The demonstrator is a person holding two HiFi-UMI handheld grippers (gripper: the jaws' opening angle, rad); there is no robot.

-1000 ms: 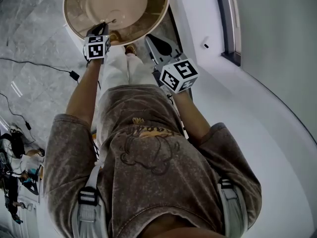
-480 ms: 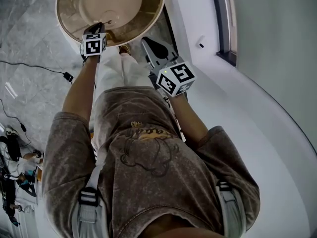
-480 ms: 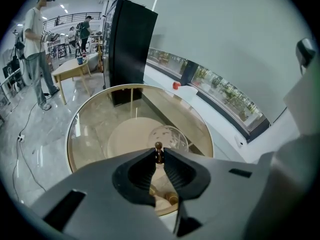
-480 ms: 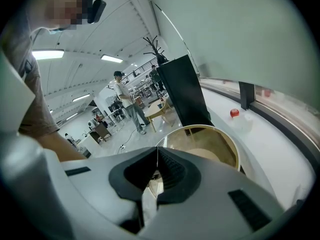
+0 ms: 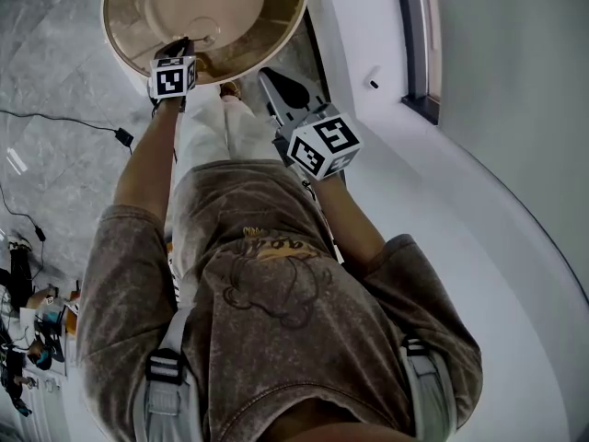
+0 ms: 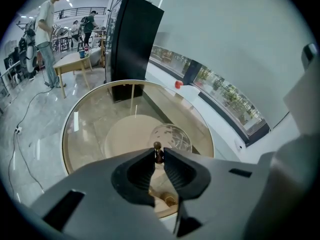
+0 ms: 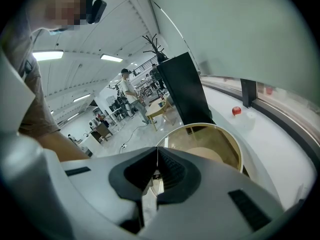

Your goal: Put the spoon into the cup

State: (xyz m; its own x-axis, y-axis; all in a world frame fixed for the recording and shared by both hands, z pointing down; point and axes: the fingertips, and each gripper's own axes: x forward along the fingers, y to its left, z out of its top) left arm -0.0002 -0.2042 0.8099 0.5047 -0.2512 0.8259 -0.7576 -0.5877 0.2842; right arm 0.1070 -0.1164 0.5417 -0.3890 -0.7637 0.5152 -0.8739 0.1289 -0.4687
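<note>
My left gripper is shut on the thin dark handle of the spoon, whose ball end pokes out above the jaw tips. The spoon hangs down between the jaws over the round glass table. Just beyond the tips, a clear glass cup stands on the table. In the head view the left gripper reaches over the table's near edge. My right gripper hangs beside the table, its jaws shut with nothing between them.
A tall black panel stands behind the table. A small red thing lies on the white curved ledge at the right. A cable runs over the marble floor. People and wooden tables are far off at the left.
My left gripper has sunk a little toward the table with the spoon still in it. The right gripper has kept still.
</note>
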